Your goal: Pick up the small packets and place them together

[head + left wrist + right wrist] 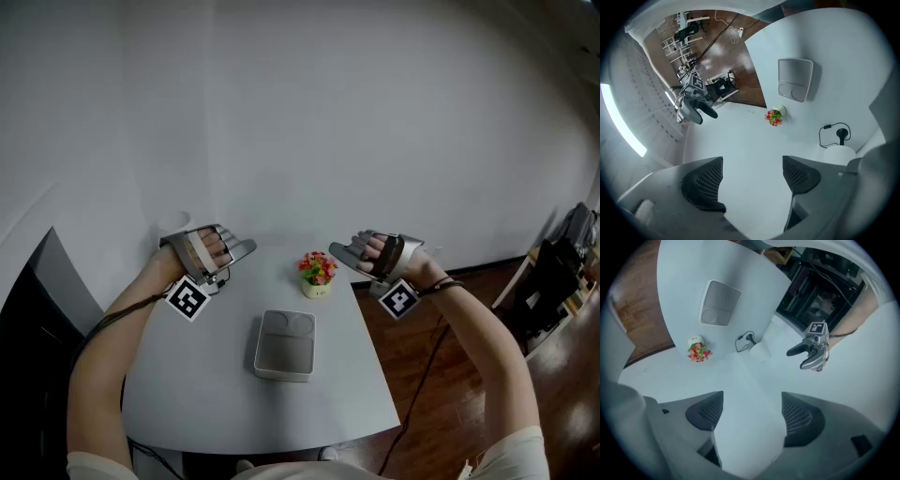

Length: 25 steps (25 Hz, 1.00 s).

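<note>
No small packet shows in any view. My left gripper (240,249) is held up over the far left of the grey table (187,375), jaws open with nothing between them (750,174). My right gripper (341,255) hangs opposite it past the table's far right corner, also open and empty (750,411). The two point toward each other, with a wide gap between them. Each one shows in the other's view: the right gripper (695,106) and the left gripper (812,352).
A shallow grey tray (281,373) (780,77) (706,296) with two round hollows lies mid-table, nothing in it. A small pot of red and yellow flowers (317,272) (775,116) (698,350) stands behind it. A black cable (834,133) and a white round object (839,153) sit at the wall.
</note>
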Motion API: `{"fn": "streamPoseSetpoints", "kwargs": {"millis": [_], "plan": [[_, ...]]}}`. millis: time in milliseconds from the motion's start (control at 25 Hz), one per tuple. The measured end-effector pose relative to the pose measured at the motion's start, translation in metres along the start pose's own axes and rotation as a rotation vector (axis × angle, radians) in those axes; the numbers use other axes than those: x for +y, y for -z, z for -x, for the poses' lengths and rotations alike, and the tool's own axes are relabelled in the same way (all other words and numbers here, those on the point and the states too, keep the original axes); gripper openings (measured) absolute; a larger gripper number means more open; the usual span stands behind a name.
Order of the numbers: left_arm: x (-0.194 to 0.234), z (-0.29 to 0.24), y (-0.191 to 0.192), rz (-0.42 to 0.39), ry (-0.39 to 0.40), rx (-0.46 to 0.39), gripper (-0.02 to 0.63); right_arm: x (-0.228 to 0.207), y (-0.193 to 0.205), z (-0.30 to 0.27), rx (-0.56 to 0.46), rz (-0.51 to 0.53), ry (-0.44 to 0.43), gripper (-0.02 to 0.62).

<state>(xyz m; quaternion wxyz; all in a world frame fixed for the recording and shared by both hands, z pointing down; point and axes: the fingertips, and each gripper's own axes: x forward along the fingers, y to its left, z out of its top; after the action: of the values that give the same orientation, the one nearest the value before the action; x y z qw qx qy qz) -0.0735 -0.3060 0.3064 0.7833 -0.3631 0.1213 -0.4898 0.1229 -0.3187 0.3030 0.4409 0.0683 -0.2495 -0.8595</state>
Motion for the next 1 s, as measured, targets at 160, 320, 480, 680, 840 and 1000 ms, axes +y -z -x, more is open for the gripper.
{"fn": "streamPoseSetpoints", "kwargs": {"millis": [160, 320, 480, 680, 840, 1000], "plan": [[-0.004, 0.001, 0.005, 0.072, -0.006, 0.046, 0.39, 0.02, 0.003, 0.013, 0.049, -0.063, -0.022, 0.388], [-0.012, 0.006, 0.013, 0.173, -0.031, 0.1, 0.39, 0.033, 0.003, 0.023, 0.105, -0.17, -0.036, 0.388], [-0.02, 0.014, 0.014, 0.28, -0.057, 0.142, 0.39, 0.051, -0.005, 0.037, 0.15, -0.293, -0.053, 0.389], [-0.028, 0.022, -0.001, 0.387, -0.084, 0.15, 0.39, 0.07, -0.015, 0.052, 0.214, -0.464, -0.065, 0.39], [-0.03, 0.027, -0.017, 0.491, -0.102, 0.14, 0.39, 0.081, -0.026, 0.064, 0.269, -0.591, -0.062, 0.39], [-0.03, 0.034, -0.026, 0.642, -0.144, 0.155, 0.39, 0.086, -0.049, 0.078, 0.301, -0.74, -0.055, 0.39]]}}
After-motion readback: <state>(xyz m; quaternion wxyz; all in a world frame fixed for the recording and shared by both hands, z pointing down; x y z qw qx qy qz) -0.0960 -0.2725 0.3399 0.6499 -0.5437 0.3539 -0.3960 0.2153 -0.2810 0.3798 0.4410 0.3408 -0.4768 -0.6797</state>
